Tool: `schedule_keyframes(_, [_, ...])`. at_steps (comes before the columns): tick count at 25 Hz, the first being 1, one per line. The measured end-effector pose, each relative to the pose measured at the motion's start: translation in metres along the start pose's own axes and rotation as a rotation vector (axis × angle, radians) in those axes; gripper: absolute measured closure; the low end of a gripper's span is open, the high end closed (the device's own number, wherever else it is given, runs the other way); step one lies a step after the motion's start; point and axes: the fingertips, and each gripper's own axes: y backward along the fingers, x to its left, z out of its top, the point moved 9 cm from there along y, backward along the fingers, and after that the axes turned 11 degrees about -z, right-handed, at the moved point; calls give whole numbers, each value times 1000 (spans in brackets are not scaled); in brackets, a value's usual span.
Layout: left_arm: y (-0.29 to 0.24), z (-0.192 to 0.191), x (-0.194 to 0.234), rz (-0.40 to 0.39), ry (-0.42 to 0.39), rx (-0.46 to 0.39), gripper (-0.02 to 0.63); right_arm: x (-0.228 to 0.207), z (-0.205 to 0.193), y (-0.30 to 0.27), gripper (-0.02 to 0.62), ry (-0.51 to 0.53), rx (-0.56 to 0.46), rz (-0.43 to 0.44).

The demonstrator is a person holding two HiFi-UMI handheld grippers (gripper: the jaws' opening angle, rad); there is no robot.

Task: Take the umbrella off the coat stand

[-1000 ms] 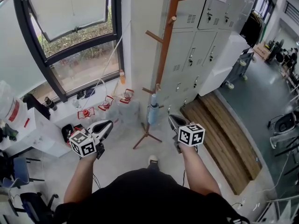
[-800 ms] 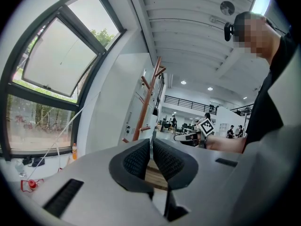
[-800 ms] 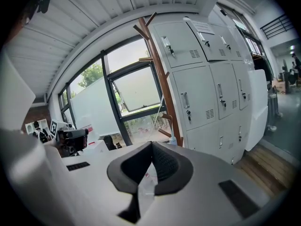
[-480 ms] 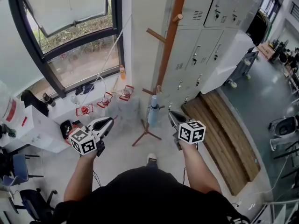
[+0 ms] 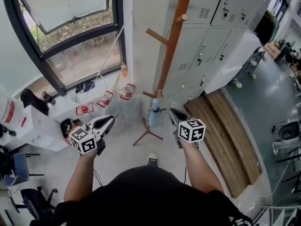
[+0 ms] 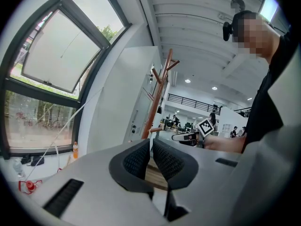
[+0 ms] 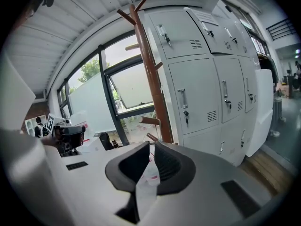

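Observation:
The brown wooden coat stand (image 5: 169, 46) rises in front of me, its legs spread on the floor. A folded light-blue umbrella (image 5: 154, 114) hangs upright from a low peg near its base. My left gripper (image 5: 108, 121) is held left of the umbrella, and my right gripper (image 5: 173, 113) is just right of it; neither touches it. Both are shut with nothing between the pads. The left gripper view shows the left gripper (image 6: 151, 142) pointing at the stand (image 6: 157, 95). In the right gripper view the right gripper (image 7: 151, 146) sits below the stand's pole (image 7: 149, 74); the umbrella is hidden there.
Grey lockers (image 5: 214, 27) stand right behind the stand, with a low wooden platform (image 5: 225, 135) along their foot. A large black-framed window (image 5: 70, 36) fills the left, and below it a white ledge (image 5: 61, 109) carries red clips and an orange bottle (image 5: 123, 70). My shoe (image 5: 151, 160) is near the stand's legs.
Both grippers have drifted slightly up and toward the stand. Their jaws have stayed shut, and the umbrella still hangs on its peg.

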Motion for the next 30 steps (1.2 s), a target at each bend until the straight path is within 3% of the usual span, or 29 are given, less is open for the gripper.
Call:
schedule_keyframes(13, [-43, 10, 20, 28, 7, 32, 569, -33, 18, -43, 508, 35, 20, 37])
schedule_keyframes(30, [-81, 10, 51, 69, 46, 40, 569, -32, 27, -105, 505, 112, 51, 149])
